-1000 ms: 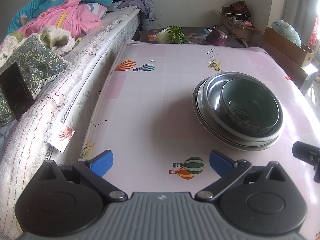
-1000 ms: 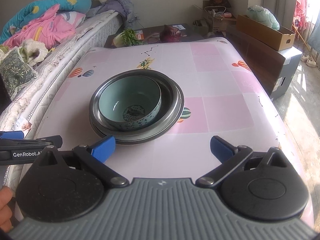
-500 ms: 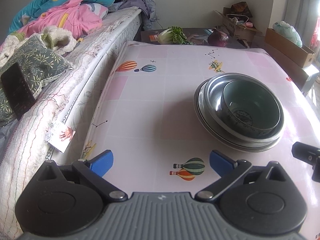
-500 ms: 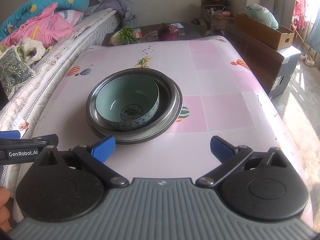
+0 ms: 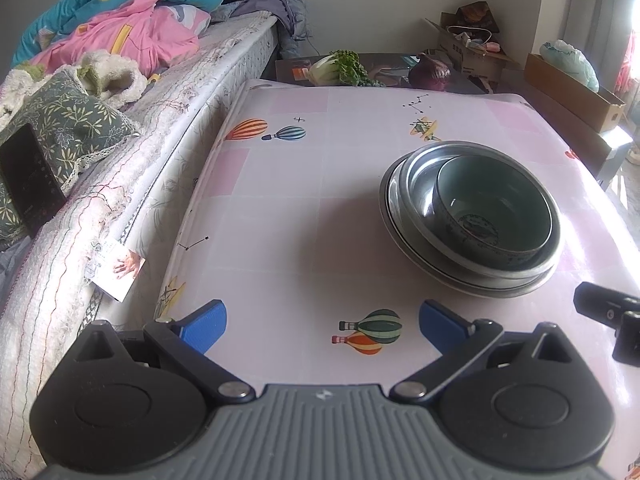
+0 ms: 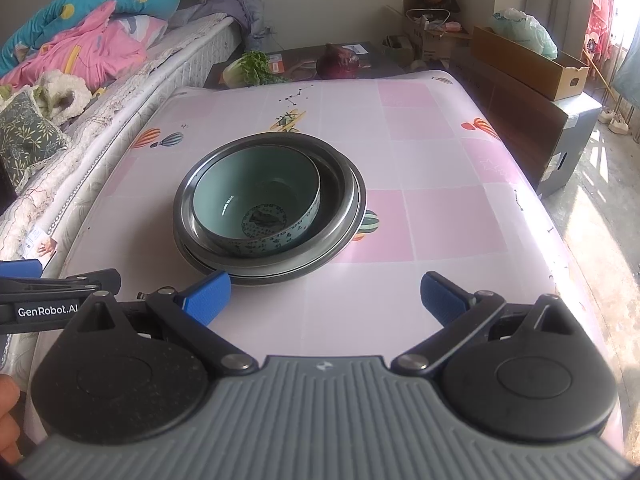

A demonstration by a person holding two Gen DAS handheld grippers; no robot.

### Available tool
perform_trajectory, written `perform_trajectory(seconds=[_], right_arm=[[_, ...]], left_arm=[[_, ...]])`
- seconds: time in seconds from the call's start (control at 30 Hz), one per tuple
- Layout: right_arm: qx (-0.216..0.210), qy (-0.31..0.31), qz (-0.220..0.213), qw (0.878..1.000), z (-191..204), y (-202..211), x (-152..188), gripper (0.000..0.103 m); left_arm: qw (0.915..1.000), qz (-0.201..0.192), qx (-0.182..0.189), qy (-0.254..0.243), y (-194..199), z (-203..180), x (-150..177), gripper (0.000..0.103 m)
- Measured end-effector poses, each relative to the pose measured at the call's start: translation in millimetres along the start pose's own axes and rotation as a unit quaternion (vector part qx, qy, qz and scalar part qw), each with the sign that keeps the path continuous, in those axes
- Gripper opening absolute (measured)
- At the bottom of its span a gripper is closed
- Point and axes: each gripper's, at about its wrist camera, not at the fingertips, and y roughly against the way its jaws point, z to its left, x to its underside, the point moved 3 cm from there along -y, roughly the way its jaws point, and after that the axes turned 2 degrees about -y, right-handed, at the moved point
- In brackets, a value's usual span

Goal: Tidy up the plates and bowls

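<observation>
The table (image 5: 280,208) carries a pink checked cloth printed with hot-air balloons. A bed (image 5: 132,128) piled with bright bedding runs along its left side. Beyond the far edge, a lower dark surface holds a leafy cabbage (image 5: 334,69) and a purple cabbage (image 5: 430,72). Cardboard boxes (image 6: 524,62) line the wall on the right. Nothing lies on the cloth between either tool and the dishes.

The stack sits near the middle of the table: a pale green bowl (image 6: 258,196) nested in a metal bowl (image 6: 340,200), which rests on a metal plate (image 6: 280,274).

The left gripper (image 5: 322,322) hovers over the near edge, fingers spread wide and empty; the stack lies ahead and to its right, apart from the blue pads. The right gripper (image 6: 325,294) is likewise spread and empty; its left pad (image 6: 208,294) appears just short of the plate rim, though contact cannot be confirmed.

How many plates lie under the metal bowl is hard to tell. Part of a hand (image 6: 8,420) is cut off at the lower left of the right view.
</observation>
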Motion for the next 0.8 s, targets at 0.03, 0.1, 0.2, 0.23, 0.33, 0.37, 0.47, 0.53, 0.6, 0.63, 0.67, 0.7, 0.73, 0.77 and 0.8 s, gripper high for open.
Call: perform_trajectory(seconds=[0.03, 0.1, 0.2, 0.23, 0.33, 0.37, 0.47, 0.53, 0.6, 0.63, 0.67, 0.7, 0.73, 0.77, 0.8], right_arm=[[0.000, 0.000, 0.001, 1.000, -0.2, 0.1, 0.2, 0.102], [0.001, 0.000, 0.002, 1.000, -0.5, 0.1, 0.8, 0.102], [0.001, 0.001, 0.003, 1.000, -0.5, 0.2, 0.7, 0.102], [0.002, 0.001, 0.003, 1.000, -0.5, 0.2, 0.7, 0.102], [0.002, 0.001, 0.004, 1.000, -0.4, 0.6, 1.1, 0.102], [0.002, 0.001, 0.004, 1.000, -0.5, 0.7, 1.3, 0.102], [0.002, 0.001, 0.006, 1.000, -0.9, 1.2, 2.1, 0.102], [0.002, 0.001, 0.007, 1.000, -1.4, 1.2, 1.9, 0.102], [0.002, 0.001, 0.007, 1.000, -1.6, 1.1, 1.7, 0.102], [0.002, 0.002, 0.007, 1.000, -1.9, 1.2, 1.7, 0.102], [0.002, 0.002, 0.007, 1.000, -2.0, 1.4, 1.8, 0.102], [0.001, 0.002, 0.007, 1.000, -2.1, 1.5, 1.9, 0.102], [0.000, 0.002, 0.007, 1.000, -2.2, 1.3, 1.7, 0.102], [0.000, 0.002, 0.007, 1.000, -2.3, 1.5, 1.9, 0.102], [0.000, 0.001, 0.008, 1.000, -2.3, 1.2, 2.0, 0.102]], left_arm=[[1.0000, 0.001, 0.001, 0.000, 0.0, 0.1, 0.5, 0.103], [1.0000, 0.002, 0.002, 0.001, -0.1, 0.0, 0.9, 0.103], [1.0000, 0.004, 0.006, 0.001, 0.1, -0.8, 1.8, 0.103], [1.0000, 0.005, 0.008, 0.001, 0.0, -1.2, 2.3, 0.103], [0.9999, 0.009, 0.013, -0.001, -0.4, -3.2, 3.7, 0.103], [0.9999, 0.010, 0.014, -0.002, -0.6, -3.9, 4.1, 0.103], [0.9998, 0.013, 0.017, -0.003, -1.0, -6.2, 5.4, 0.103], [0.9997, 0.014, 0.018, -0.004, -0.8, -6.4, 5.9, 0.103], [0.9997, 0.014, 0.017, -0.004, -0.7, -6.4, 5.8, 0.103], [0.9998, 0.014, 0.017, -0.004, -0.6, -6.4, 5.9, 0.103], [0.9997, 0.014, 0.018, -0.004, -0.7, -6.4, 5.9, 0.103], [0.9997, 0.014, 0.018, -0.004, -0.6, -6.4, 5.9, 0.103], [0.9997, 0.013, 0.017, -0.005, -0.6, -6.4, 5.9, 0.103], [0.9998, 0.014, 0.017, -0.005, -0.6, -6.3, 5.9, 0.103], [0.9998, 0.013, 0.016, -0.005, -0.1, -6.2, 5.6, 0.103]])
